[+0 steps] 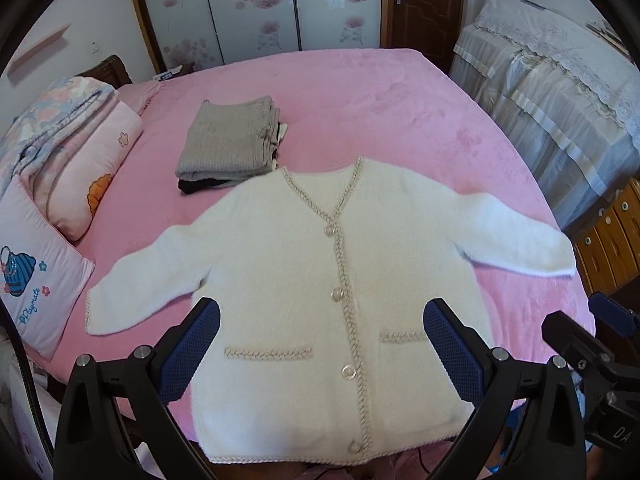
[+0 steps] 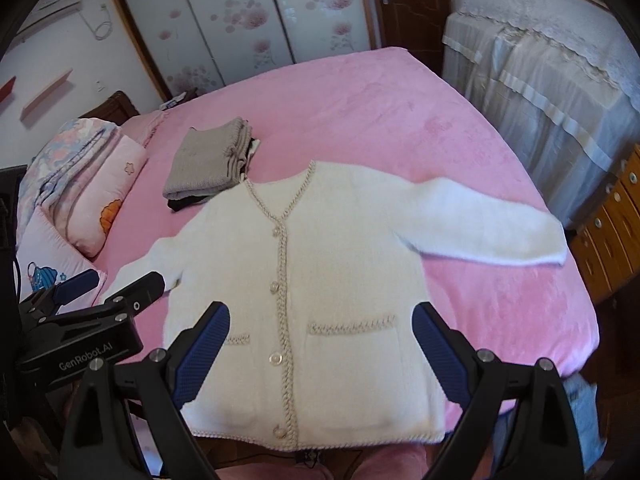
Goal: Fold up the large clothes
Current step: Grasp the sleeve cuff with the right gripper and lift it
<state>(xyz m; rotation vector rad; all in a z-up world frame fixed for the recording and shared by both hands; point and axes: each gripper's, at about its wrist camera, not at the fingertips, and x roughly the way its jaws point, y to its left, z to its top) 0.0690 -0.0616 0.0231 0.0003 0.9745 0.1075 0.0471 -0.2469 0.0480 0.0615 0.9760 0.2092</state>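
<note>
A white fuzzy cardigan (image 1: 280,280) (image 2: 340,260) with braided beige trim and clear buttons lies flat, front up, on the pink bed (image 1: 380,112) (image 2: 380,120), sleeves spread to both sides, its hem at the near edge. My left gripper (image 1: 322,316) hovers open above the lower half of the cardigan, holding nothing. My right gripper (image 2: 320,320) is open too, above the pocket area. The right gripper (image 1: 592,344) shows at the right edge of the left wrist view, and the left gripper (image 2: 100,292) at the left of the right wrist view.
A stack of folded clothes, grey on top (image 1: 232,140) (image 2: 212,156), sits beyond the cardigan's left shoulder. Pillows and a folded quilt (image 1: 68,152) (image 2: 80,176) lie along the bed's left side. A cloth-draped piece of furniture (image 1: 560,92) and wooden drawers (image 1: 616,232) stand right.
</note>
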